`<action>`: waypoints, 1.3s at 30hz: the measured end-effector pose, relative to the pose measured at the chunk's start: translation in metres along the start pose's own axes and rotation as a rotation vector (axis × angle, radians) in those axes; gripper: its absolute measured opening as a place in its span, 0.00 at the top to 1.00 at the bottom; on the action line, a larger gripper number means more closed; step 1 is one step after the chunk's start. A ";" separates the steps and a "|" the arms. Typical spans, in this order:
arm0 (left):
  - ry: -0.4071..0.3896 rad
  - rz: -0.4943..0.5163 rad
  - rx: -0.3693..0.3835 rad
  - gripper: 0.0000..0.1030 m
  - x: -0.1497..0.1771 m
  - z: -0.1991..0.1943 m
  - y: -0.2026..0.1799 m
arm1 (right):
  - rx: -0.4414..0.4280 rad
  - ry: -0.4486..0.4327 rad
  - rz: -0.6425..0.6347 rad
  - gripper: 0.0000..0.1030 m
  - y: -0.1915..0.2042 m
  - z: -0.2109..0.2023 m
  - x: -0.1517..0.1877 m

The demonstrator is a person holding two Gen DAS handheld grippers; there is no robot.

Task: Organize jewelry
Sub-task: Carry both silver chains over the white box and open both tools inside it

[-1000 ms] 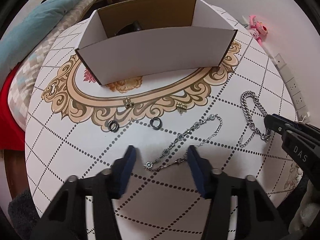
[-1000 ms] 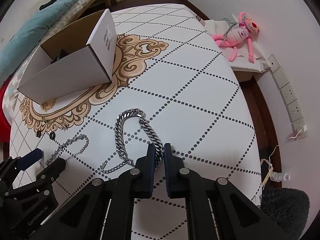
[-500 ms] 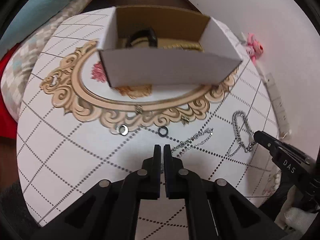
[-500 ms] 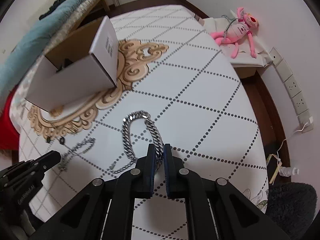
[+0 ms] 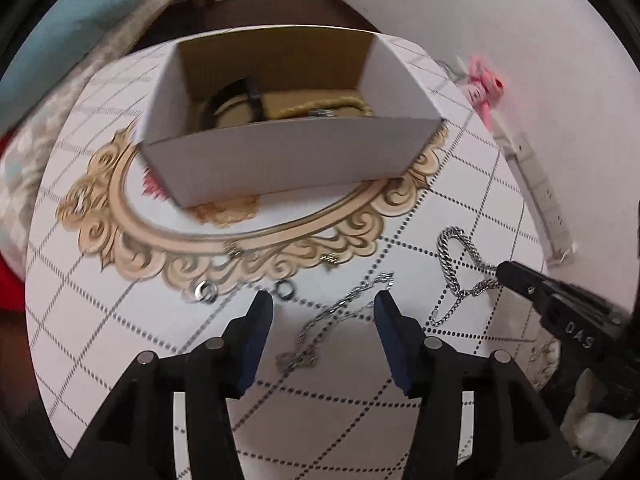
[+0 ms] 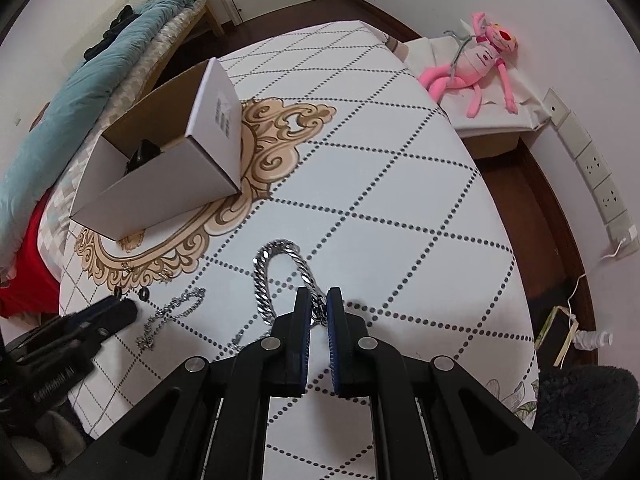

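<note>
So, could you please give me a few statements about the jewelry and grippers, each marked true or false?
1. The right gripper is shut on the thick silver curb-link chain. True.
2. The left gripper is clamped shut. False: it stands open above the thin silver chain.
3. The white cardboard box is empty. False: a black band and gold chain lie inside.
4. Two small dark rings lie on the patterned tablecloth. True.
</note>
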State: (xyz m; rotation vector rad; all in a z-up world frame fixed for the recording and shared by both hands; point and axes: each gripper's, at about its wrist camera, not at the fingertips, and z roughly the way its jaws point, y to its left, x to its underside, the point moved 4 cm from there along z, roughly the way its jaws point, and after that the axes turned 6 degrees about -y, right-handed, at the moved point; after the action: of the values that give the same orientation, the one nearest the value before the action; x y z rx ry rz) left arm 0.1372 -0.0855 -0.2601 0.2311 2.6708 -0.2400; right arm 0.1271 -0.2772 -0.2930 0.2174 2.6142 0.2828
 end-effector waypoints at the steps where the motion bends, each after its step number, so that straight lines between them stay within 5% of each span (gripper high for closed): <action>1: 0.002 0.031 -0.005 0.52 -0.001 0.003 -0.006 | 0.000 0.000 0.004 0.92 -0.002 0.000 0.000; 7: 0.039 0.203 -0.072 0.51 0.001 0.026 -0.033 | 0.004 0.000 0.035 0.92 -0.010 0.002 -0.002; 11: 0.033 0.237 -0.041 0.53 0.001 0.027 -0.043 | 0.006 0.004 0.041 0.92 -0.013 0.004 -0.002; 13: 0.021 0.255 -0.029 0.75 -0.001 0.026 -0.047 | 0.006 0.006 0.043 0.92 -0.014 0.005 -0.002; 14: 0.021 0.258 -0.026 0.96 -0.001 0.026 -0.048 | 0.005 0.007 0.045 0.92 -0.015 0.005 -0.002; 15: 0.030 0.248 -0.017 0.98 -0.001 0.026 -0.047 | 0.004 0.006 0.047 0.92 -0.015 0.005 -0.002; 28: -0.038 -0.024 0.066 0.98 0.003 -0.032 0.008 | -0.070 -0.039 0.034 0.92 -0.003 -0.019 -0.014; 39: -0.164 -0.084 0.106 0.98 -0.038 -0.088 0.019 | -0.196 -0.084 0.012 0.92 0.025 -0.061 -0.041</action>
State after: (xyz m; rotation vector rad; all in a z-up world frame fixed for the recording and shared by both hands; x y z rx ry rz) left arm 0.1381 -0.0532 -0.1676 0.1261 2.5105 -0.4091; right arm 0.1350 -0.2713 -0.2161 0.1728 2.4835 0.5192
